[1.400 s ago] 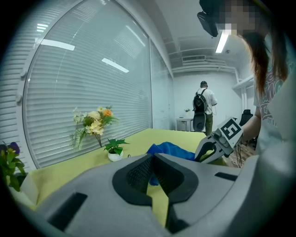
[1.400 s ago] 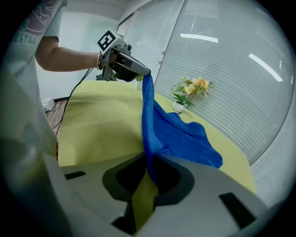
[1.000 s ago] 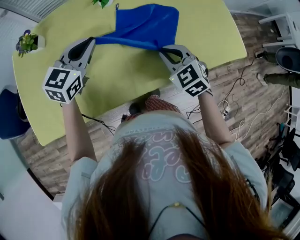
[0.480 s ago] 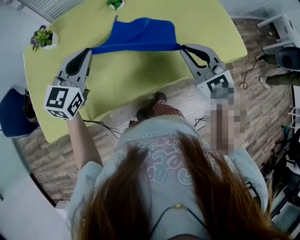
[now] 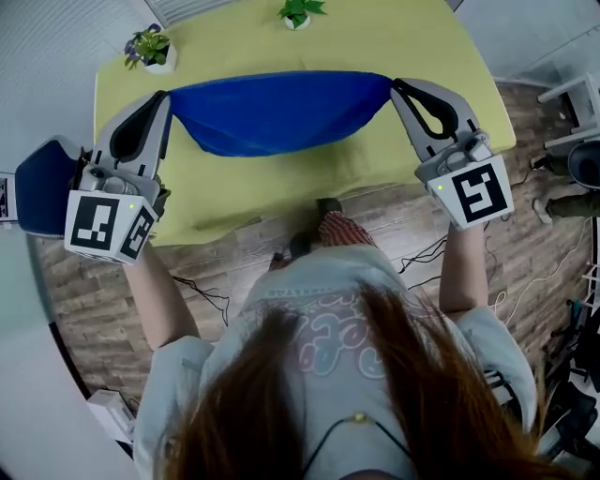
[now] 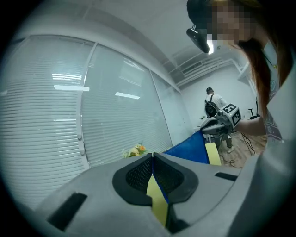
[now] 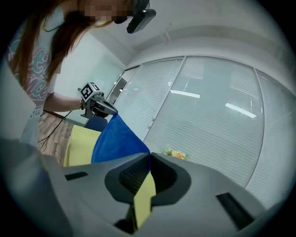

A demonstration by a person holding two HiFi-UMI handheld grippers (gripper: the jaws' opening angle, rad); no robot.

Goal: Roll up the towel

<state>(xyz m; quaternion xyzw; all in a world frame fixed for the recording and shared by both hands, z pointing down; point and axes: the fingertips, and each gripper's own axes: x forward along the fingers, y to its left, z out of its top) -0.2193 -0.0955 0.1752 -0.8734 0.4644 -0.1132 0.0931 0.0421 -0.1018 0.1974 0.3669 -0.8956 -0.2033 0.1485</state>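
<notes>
Now the towel hangs between the left claw and the right claw, each clenched on a corner, above the worktop. Hold both corners level and taut, then lay it flat and square before rolling.

Towel hangs between left claw and right claw, above bench. Behind it on the bench: plant at left, second plant at centre.

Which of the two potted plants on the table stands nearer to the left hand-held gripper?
The flowering potted plant at the far left corner of the table, just beyond the left hand-held gripper. The plain green potted plant stands further right.
</notes>
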